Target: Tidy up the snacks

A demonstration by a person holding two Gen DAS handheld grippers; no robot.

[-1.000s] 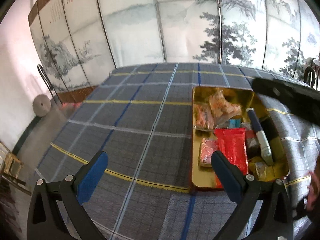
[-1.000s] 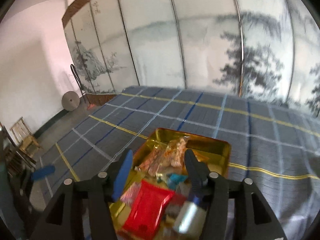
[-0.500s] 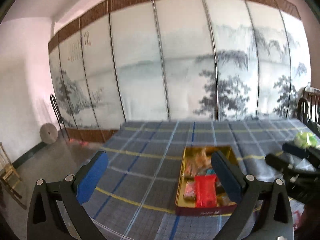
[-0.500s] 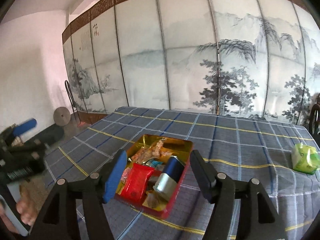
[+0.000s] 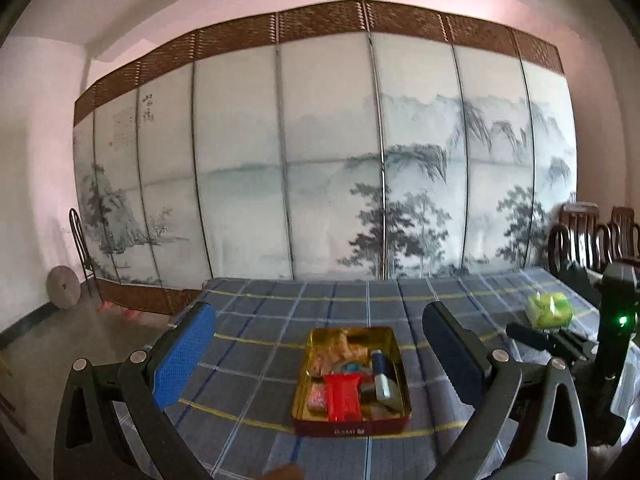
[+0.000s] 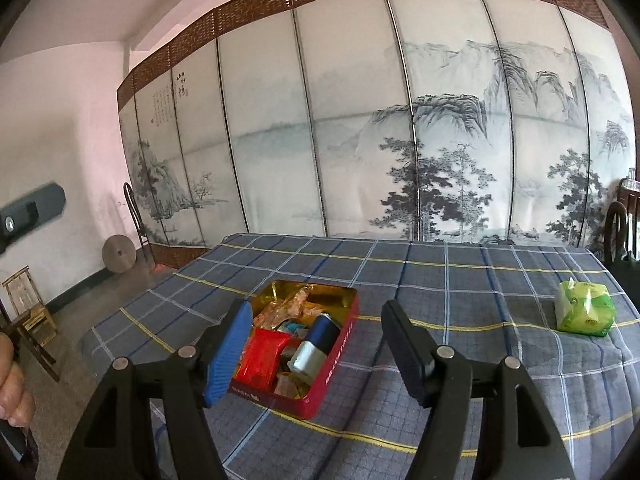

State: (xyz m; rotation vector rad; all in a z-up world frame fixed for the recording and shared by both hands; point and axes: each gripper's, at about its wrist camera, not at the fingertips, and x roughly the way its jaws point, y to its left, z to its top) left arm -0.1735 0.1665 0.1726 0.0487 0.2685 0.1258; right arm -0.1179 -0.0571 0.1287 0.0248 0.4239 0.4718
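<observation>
Screen: a folding screen [image 6: 360, 120] painted with ink mountains and pines stands behind the table, with a brown woven band along its top.
Table: a table under a grey-blue checked cloth [image 6: 460, 280] with yellow and white lines fills the lower half of both views.
Chairs: dark wooden chairs [image 5: 580, 236] stand at the table's right end.
Tin: the snack tin [image 6: 340, 344], red outside and gold inside, rests open on the cloth, toward the near left part of the table; from my left tongs it sits straight ahead.
My left tongs: the left gripper [image 5: 320, 356] hangs released above the near edge, its blue pads spread wide, nothing between them but a far view of the tin.
My right tongs: the right gripper [image 6: 316, 344] has just been opening; it is released and empty, held back from the tin and above the cloth.
Green packet: a green packet [image 6: 584, 308] lies alone on the right side, well apart from the tin.
Red packet: a red packet [image 6: 264, 354] lies inside the tin at its near left.
Blue can: a blue and silver can [image 6: 316, 344] lies on its side in the tin, just beside the red packet.
Small wrappers: clear orange-speckled wrappers [image 6: 288, 304] fill the tin's far end.
</observation>
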